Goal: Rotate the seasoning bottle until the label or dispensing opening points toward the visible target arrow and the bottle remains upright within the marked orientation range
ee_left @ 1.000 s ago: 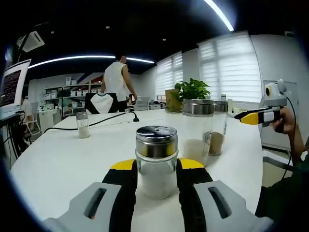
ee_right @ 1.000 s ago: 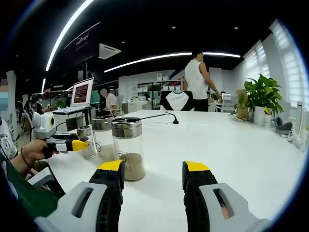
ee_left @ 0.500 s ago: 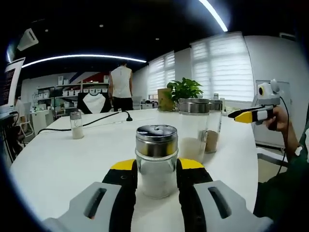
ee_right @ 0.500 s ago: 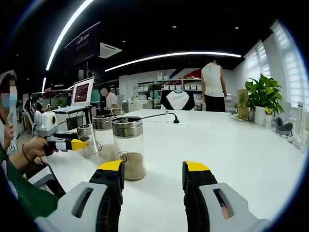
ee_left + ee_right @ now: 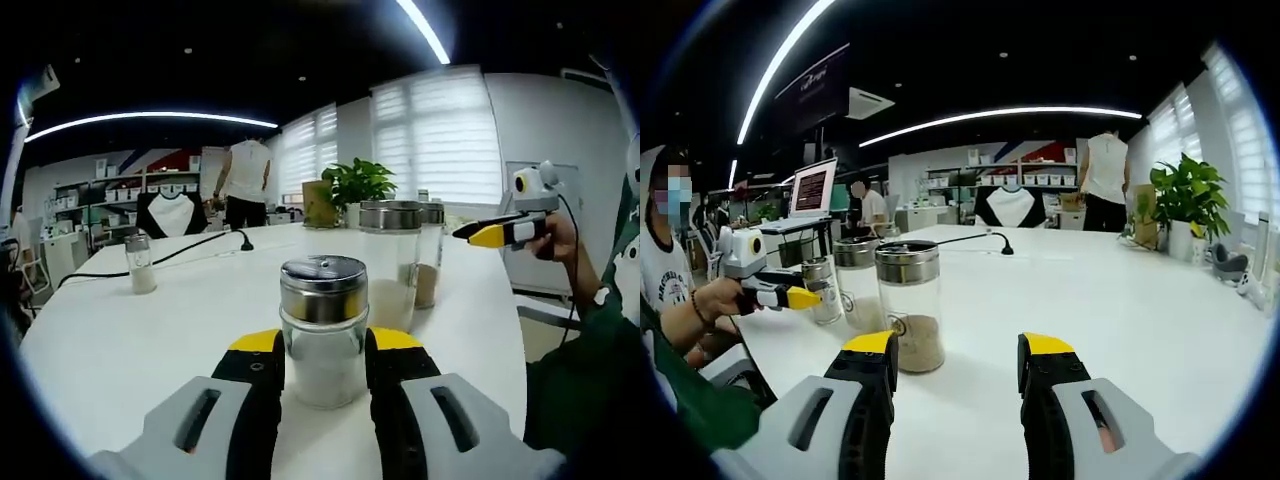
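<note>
Seasoning bottle: the seasoning bottle (image 5: 323,330), clear glass with white grains and a perforated metal cap, stood upright on the white worktop (image 5: 120,330), near its front edge.
Left tongs: the left tongs (image 5: 318,358) pinched the seasoning bottle, one yellow-tipped jaw pressed against each side of the glass, low on the body.
Right tongs: the right tongs (image 5: 957,362) were spread with nothing between the jaws, held above the bare worktop just right of the brown-grain jar (image 5: 908,306).
Neighbours: a white-grain jar (image 5: 389,262) stood close behind the held bottle, with the brown-grain jar beside it; a small shaker (image 5: 138,264) stood well apart to the left, by a black cable (image 5: 190,250).
Target arrow: no arrow or marked range could be made out on the worktop in either view, so the goal heading could not be read.
Label and opening: no label could be made out on the glass; the cap holes faced upward, and which way the dispensing side pointed could not be told.
Step in hand: probably the turn itself, with the grip already made.
Doing it well: the turn would best go about the bottle's own upright axis, base flat on the worktop, with steady pressure so the smooth glass did not slip.
Risk: tilting the wrist could tip the bottle; swinging wide could knock the jar behind.
Right tongs' part: best kept clear, or ready to steady the bottle.
</note>
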The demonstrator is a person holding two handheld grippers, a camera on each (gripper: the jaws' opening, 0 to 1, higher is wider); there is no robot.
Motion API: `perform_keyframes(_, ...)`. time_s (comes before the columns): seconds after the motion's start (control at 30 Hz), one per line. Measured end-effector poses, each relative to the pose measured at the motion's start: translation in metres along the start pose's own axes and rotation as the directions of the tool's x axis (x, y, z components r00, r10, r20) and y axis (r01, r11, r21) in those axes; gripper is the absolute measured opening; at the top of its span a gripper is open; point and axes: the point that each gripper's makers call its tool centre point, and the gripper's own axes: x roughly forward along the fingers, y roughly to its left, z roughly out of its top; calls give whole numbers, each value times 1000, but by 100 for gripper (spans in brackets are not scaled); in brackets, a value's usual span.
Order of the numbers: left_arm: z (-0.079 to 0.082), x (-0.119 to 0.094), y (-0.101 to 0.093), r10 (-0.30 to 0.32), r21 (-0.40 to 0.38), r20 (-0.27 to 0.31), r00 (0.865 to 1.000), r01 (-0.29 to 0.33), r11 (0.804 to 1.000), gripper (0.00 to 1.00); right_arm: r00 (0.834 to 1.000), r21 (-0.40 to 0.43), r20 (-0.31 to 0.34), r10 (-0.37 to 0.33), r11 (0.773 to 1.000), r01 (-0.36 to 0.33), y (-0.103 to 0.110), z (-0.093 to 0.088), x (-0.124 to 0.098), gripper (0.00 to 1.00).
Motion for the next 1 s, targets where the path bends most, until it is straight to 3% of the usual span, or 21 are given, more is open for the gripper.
perform_keyframes(0.57,-2,0,0,-109,32,-20,994,110,993,33,1000,2,1,-1,1000,1,2,0,0,48)
perform_keyframes(1.0,-3,0,0,-202,53,-41,979,204,978,33,1000,5,3,-1,1000,1,4,1,-1,48)
